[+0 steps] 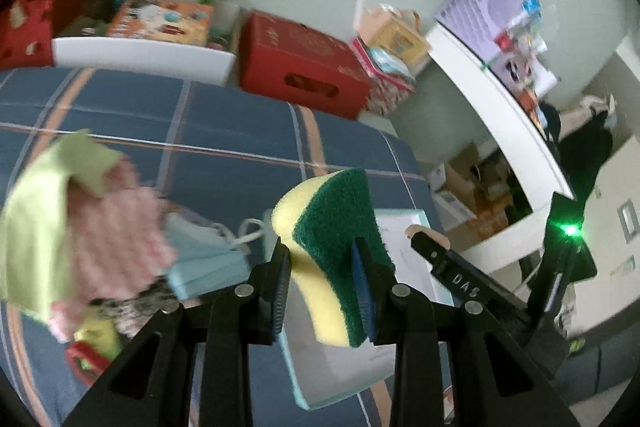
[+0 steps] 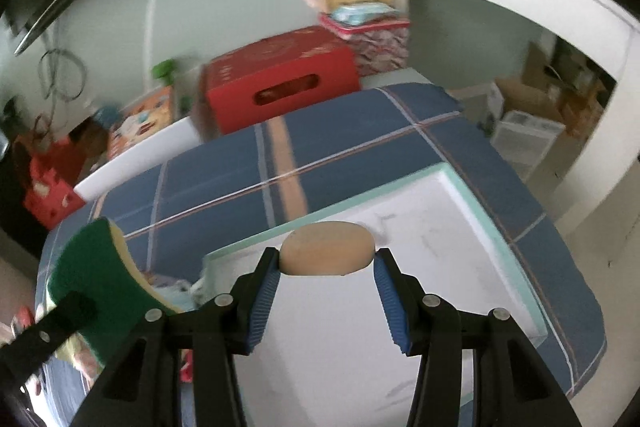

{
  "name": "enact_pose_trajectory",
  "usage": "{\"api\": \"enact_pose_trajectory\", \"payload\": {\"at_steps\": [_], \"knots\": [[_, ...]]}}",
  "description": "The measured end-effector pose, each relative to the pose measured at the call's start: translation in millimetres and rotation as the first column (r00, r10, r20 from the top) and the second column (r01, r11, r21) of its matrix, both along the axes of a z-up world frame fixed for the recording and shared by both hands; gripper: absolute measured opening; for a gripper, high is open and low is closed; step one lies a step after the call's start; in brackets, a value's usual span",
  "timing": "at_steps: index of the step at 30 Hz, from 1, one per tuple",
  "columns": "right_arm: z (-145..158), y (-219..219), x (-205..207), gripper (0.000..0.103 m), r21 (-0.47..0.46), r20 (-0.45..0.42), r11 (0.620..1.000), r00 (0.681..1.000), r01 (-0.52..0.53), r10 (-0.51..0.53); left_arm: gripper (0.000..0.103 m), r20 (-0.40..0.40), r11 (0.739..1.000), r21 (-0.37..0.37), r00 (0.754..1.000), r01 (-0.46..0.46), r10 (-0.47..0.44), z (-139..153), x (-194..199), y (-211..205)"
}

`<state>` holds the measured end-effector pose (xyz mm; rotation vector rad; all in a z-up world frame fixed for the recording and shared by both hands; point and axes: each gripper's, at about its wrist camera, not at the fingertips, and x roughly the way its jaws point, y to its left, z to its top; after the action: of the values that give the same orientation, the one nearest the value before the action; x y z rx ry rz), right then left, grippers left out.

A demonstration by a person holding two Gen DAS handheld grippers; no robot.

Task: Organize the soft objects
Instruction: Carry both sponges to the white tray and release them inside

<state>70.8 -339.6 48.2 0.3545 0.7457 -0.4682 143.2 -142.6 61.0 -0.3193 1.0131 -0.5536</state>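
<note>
Mid-task. Sponge (image 1: 332, 255) clamped in left gripper (image 1: 325, 287) fingers; beige oval pad (image 2: 327, 253) pinched in right gripper (image 2: 326, 301), both above white tray (image 2: 456, 195). Tray apparently bare. Cloths (image 1: 80, 223) and masks (image 1: 204, 255) left of tray, unsorted.

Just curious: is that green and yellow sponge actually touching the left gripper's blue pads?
Touching. In the left wrist view, both blue pads of the left gripper press into the sponge.
</note>
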Motion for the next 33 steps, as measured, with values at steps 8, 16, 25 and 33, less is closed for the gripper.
{"api": "enact_pose_trajectory", "payload": {"at_steps": [8, 16, 25, 33], "knots": [[-27, -50, -10, 0.052, 0.032, -0.049, 0.992, 0.992, 0.122, -0.12, 0.032, -0.084, 0.992, 0.038, 0.99, 0.117, -0.113, -47, 18, -59], [-64, -58, 5, 0.052, 0.11, -0.12, 0.988, 0.988, 0.108, -0.095, 0.032, -0.141, 0.983, 0.071, 0.977, 0.17, -0.159, -92, 31, -85], [-66, -51, 11, 0.052, 0.084, -0.142, 0.991, 0.986, 0.104, -0.092, 0.037, -0.135, 0.984, 0.045, 0.977, 0.172, -0.164, -103, 35, -79], [-60, -47, 13, 0.054, 0.045, -0.166, 0.994, 0.982, 0.104, -0.096, 0.05, -0.143, 0.98, 0.092, 0.976, 0.179, -0.165, -97, 29, -79]]}}
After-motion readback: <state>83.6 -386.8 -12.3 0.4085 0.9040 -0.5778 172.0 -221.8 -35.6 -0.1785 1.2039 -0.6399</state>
